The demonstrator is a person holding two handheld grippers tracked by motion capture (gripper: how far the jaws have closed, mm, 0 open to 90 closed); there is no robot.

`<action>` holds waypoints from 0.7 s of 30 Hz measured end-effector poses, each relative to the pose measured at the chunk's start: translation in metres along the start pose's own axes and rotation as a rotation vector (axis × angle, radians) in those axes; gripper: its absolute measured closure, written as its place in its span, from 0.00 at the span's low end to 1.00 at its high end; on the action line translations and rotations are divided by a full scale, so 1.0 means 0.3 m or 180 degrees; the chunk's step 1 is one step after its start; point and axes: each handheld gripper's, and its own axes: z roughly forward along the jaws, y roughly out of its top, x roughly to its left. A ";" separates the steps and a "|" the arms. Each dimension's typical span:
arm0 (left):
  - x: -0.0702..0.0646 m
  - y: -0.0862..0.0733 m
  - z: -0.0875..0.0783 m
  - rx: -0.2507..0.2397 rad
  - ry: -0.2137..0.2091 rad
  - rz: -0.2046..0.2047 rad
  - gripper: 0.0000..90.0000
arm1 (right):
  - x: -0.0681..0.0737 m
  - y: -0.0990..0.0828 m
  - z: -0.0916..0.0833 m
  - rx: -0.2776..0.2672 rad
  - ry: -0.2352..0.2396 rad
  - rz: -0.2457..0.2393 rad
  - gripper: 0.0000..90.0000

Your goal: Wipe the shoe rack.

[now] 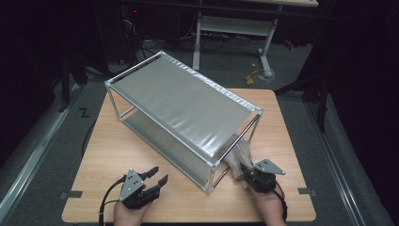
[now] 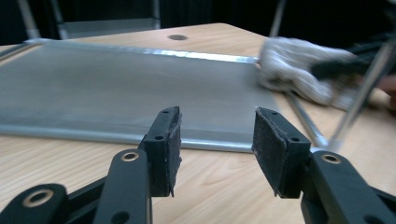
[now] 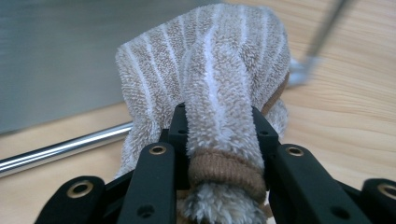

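Beside towel [image 1: 237, 157], metal rack [image 1: 181, 110]

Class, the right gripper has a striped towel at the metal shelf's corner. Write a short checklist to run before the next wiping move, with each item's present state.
1. Towel clamped in right gripper: ok.
2. Towel at lower shelf corner: ok.
3. Towel touching the shelf surface: cannot tell.
4. Left gripper open, holding nothing: ok.
5. Left gripper steadying the shelf frame: not ok, it rests apart on the table.
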 end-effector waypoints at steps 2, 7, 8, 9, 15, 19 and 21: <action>-0.030 0.017 0.021 0.0009 -0.0121 0.0016 0.57 | -0.038 0.004 0.009 0.0036 -0.0120 0.0041 0.78; -0.098 0.048 0.064 0.0072 -0.0322 0.0155 0.56 | -0.090 -0.007 -0.003 0.0027 -0.0245 0.0112 0.78; -0.112 0.054 0.074 0.0083 -0.0376 0.0169 0.56 | -0.094 -0.010 -0.007 0.0014 -0.0245 0.0143 0.78; -0.128 0.058 0.085 0.0095 -0.0444 0.0173 0.55 | -0.098 -0.014 -0.012 0.0009 -0.0235 0.0149 0.78; -0.235 0.091 0.153 0.0070 -0.0653 0.0292 0.53 | -0.097 -0.036 -0.045 -0.0023 -0.0149 0.0231 0.78; -0.277 0.107 0.199 0.0009 -0.0682 0.0329 0.52 | -0.092 -0.048 -0.064 -0.0045 -0.0114 0.0309 0.78; -0.289 0.110 0.216 -0.0005 -0.0694 0.0314 0.52 | -0.090 -0.052 -0.069 -0.0043 -0.0123 0.0314 0.78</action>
